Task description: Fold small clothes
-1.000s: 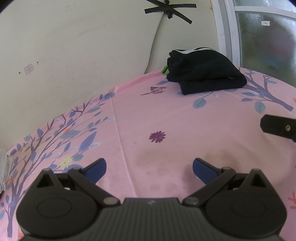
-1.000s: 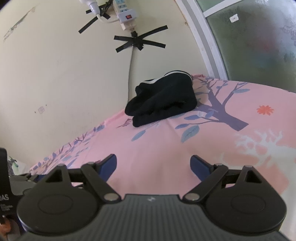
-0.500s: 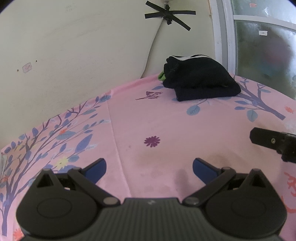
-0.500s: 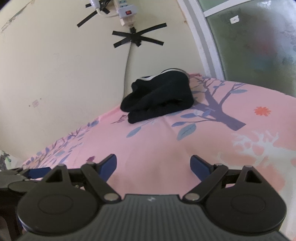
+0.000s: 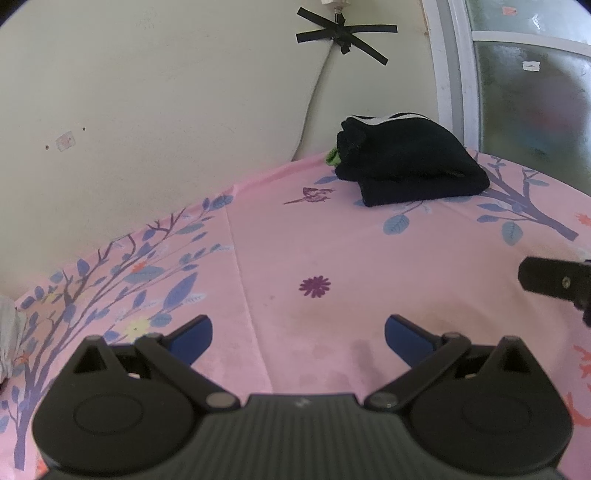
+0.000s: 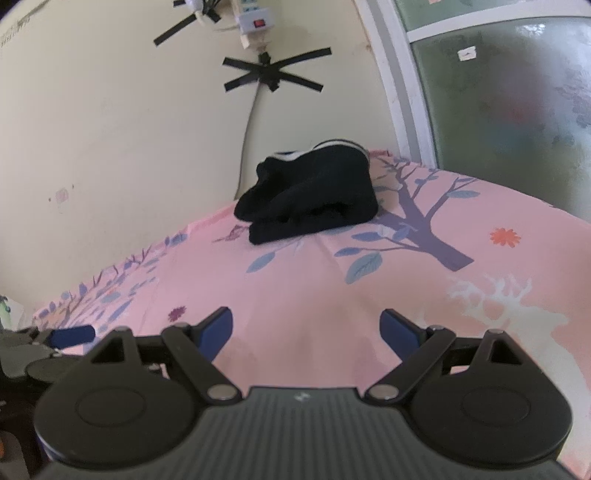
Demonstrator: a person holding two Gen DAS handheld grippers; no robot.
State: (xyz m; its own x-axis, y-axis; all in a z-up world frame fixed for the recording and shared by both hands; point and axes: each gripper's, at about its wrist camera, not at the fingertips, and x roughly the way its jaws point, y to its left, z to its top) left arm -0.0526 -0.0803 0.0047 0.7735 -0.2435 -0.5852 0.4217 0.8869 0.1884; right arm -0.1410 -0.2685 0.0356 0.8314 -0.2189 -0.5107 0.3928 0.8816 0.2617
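A folded stack of black clothes [image 5: 406, 164] with a white trim and a bit of green at its left lies at the far edge of the pink flowered cloth [image 5: 332, 240], by the wall. It also shows in the right wrist view [image 6: 310, 199]. My left gripper [image 5: 298, 338] is open and empty, low over the cloth and well short of the stack. My right gripper [image 6: 306, 330] is open and empty too. Part of the right gripper shows at the right edge of the left wrist view [image 5: 557, 282].
A cream wall with a cable held by black tape [image 5: 341, 33] rises behind the cloth. A power strip [image 6: 253, 22] hangs on it. A frosted window [image 6: 498, 92] stands at the right. A pale crumpled item [image 5: 7, 336] lies at the far left.
Both grippers have drawn back and tilted a little, so the black stack looks farther off. The jaws have stayed open. The stack has not moved.
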